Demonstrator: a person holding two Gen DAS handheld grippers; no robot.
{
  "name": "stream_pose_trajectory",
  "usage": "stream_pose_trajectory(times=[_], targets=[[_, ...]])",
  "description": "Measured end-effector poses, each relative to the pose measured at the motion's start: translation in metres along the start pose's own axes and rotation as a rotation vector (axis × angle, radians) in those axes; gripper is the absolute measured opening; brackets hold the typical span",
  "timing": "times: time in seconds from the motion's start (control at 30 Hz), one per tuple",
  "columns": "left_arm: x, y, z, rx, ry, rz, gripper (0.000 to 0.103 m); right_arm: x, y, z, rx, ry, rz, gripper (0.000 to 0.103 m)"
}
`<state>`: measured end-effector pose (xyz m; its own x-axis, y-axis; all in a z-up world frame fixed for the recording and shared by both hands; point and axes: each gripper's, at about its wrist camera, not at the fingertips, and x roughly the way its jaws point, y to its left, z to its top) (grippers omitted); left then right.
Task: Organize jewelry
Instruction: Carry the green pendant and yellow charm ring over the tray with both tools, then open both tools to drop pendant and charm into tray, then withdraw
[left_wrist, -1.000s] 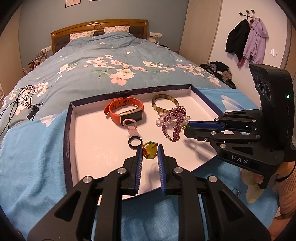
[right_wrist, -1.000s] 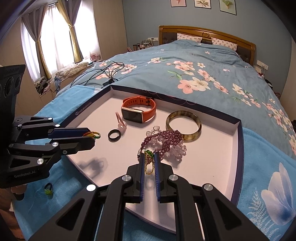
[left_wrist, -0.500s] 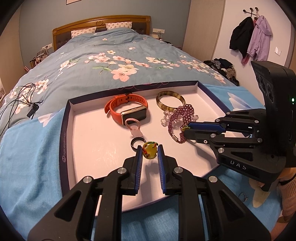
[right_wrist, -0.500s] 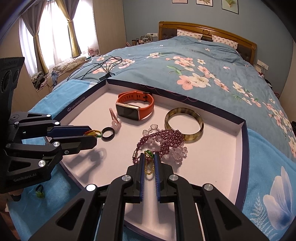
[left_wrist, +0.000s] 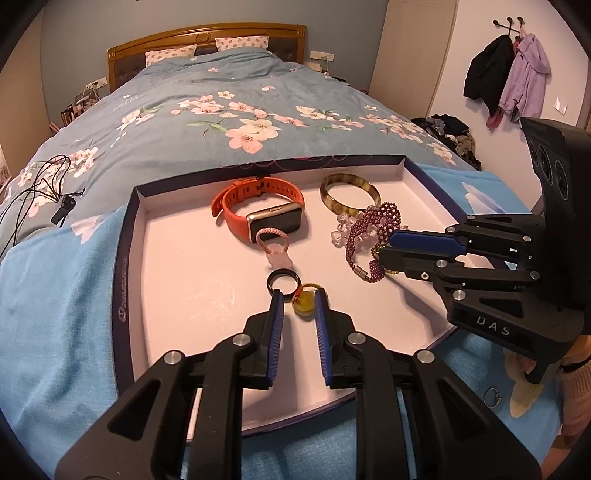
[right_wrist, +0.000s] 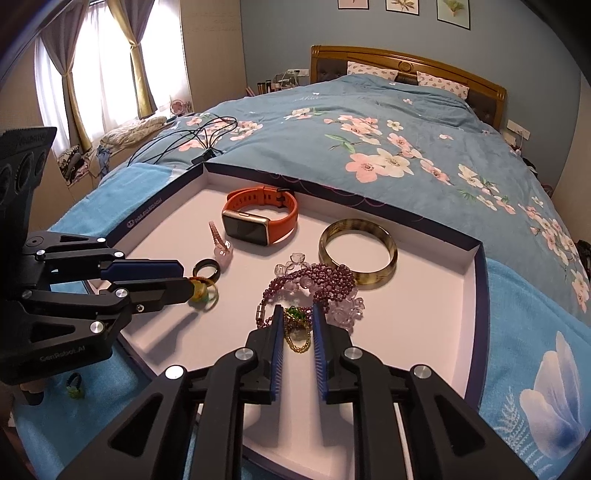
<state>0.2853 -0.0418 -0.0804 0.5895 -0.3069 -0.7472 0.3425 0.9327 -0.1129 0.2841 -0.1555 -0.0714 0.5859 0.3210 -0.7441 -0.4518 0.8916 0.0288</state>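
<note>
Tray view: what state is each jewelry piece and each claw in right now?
Left claw, shut on the yellow-green ring.
Right claw, jaws just opened; gold chain loose between them on the tray.
Orange watch, strap buckled, screen dark.
Purple bead bracelet, heaped.
Bangle, lying flat.
Black ring, lying flat.

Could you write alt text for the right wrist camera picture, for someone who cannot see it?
A black claw hovers over a gold chain with a green stone, lying in a shallow white tray on a bed. The tray also holds an orange watch, a bangle and purple beads.
</note>
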Motion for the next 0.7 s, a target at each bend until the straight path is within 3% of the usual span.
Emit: stream_pose_trajectory(times=[0.13, 0.4, 0.57, 0.7], targets=[[-0.006, 0.001, 0.001, -0.004, -0.020, -0.003, 0.019, -0.010, -0.004, 0.000, 0.022, -0.022, 0.012, 0.019], [-0.048, -0.001, -0.005, 0.030, -0.109, 0.020, 0.032, -0.040, -0.006, -0.007, 0.049, -0.075, 0.041, 0.028], [-0.080, -0.002, -0.026, 0.055, -0.145, 0.018, 0.036, -0.064, -0.004, -0.020, 0.063, -0.109, 0.074, 0.033], [-0.100, -0.001, -0.053, 0.068, -0.143, 0.006, 0.041, -0.081, -0.001, -0.036, 0.071, -0.121, 0.099, 0.043]])
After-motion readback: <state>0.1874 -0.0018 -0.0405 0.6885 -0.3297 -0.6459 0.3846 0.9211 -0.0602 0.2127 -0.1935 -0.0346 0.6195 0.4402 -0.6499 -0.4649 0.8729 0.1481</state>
